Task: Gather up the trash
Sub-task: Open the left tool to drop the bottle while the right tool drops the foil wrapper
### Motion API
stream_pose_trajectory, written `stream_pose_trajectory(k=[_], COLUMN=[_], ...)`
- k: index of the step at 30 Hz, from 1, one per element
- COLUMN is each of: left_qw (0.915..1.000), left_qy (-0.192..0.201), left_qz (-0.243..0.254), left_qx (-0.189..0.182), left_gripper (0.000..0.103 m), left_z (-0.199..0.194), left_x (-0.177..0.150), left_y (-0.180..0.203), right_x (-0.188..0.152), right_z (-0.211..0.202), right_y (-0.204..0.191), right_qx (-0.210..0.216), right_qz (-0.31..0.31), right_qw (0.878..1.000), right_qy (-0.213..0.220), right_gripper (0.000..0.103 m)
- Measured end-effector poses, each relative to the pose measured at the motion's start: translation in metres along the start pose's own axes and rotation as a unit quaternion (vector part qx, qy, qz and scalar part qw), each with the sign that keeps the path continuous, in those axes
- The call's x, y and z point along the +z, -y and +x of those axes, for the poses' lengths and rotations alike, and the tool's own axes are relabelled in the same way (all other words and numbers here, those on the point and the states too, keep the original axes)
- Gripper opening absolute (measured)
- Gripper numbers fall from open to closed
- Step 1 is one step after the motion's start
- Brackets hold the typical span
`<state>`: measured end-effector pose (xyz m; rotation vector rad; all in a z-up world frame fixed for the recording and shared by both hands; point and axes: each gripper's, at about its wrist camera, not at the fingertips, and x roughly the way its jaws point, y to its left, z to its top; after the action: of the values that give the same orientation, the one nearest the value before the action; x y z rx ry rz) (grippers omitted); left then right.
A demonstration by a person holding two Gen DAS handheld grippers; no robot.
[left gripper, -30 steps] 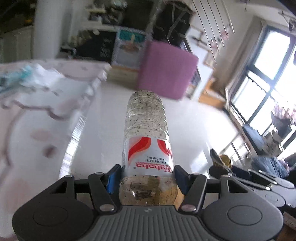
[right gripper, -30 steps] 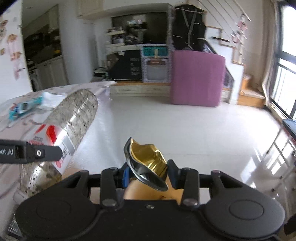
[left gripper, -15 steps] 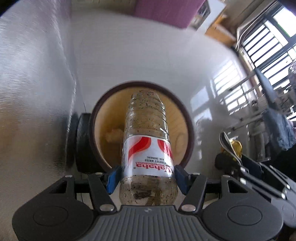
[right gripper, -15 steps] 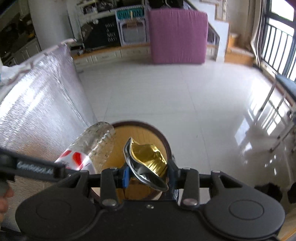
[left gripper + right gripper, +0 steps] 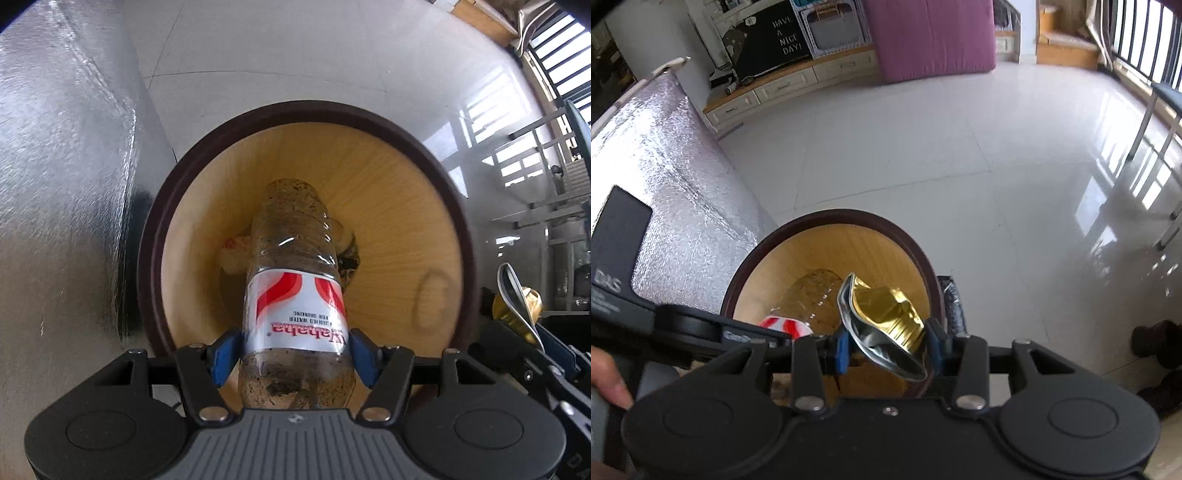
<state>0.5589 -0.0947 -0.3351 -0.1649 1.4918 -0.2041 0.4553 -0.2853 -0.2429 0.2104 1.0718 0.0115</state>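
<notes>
This is a home living room, with a glossy white tiled floor (image 5: 923,147), a low wooden drawer cabinet (image 5: 783,88) carrying a black "Have a nice day" board (image 5: 775,40), a purple upright cushion (image 5: 931,37) and tall barred windows (image 5: 1137,37).

A glossy white tiled floor (image 5: 923,140) is lit by daylight from barred windows (image 5: 1137,33) on the right. A purple upright block (image 5: 931,33) and low drawer cabinets (image 5: 783,88) are seen along the far wall, beside a black sign (image 5: 772,40).
</notes>
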Motion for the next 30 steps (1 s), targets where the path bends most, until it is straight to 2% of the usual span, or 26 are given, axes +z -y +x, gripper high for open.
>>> stream_pose_trajectory(k=[6,10,13,15,16,17,30], left_qw=[0.9998,0.9996,0.9989,0.9978,0.9972,0.9968,0.9961], left_qy=[0.01,0.017,0.028,0.036,0.038,0.04,0.061], left_qz=[0.012,0.016,0.031,0.045,0.053,0.057,0.055], left_qx=[0.013,0.014,0.023,0.033,0.037,0.038,0.032], left_gripper=[0.066,0.08,0.084,0.085,0.085,0.085,0.089], left_z=[0.015,0.013,0.011,0.007,0.005,0.003,-0.036], left_x=[0.008,0.001,-0.001,-0.003,-0.005,-0.006,-0.023], left_y=[0.0,0.002,-0.001,0.001,0.002,0.002,-0.001], right_x=[0.008,0.019,0.027,0.029,0.029,0.028,0.018], right_z=[0.029,0.046,0.054,0.059,0.059,0.059,0.036], right_y=[-0.002,-0.007,-0.01,-0.01,-0.009,-0.01,-0.006], right_qx=[0.011,0.011,0.01,0.007,0.008,0.005,0.005], right_qz=[0.012,-0.007,-0.007,-0.004,-0.004,-0.004,-0.005], right_qw=[1.0,0.999,0.999,0.999,0.999,0.999,0.998], right_qy=[-0.025,-0.037,-0.044,-0.048,-0.051,-0.052,-0.069], right_gripper=[0.042,0.042,0.043,0.05,0.057,0.06,0.062])
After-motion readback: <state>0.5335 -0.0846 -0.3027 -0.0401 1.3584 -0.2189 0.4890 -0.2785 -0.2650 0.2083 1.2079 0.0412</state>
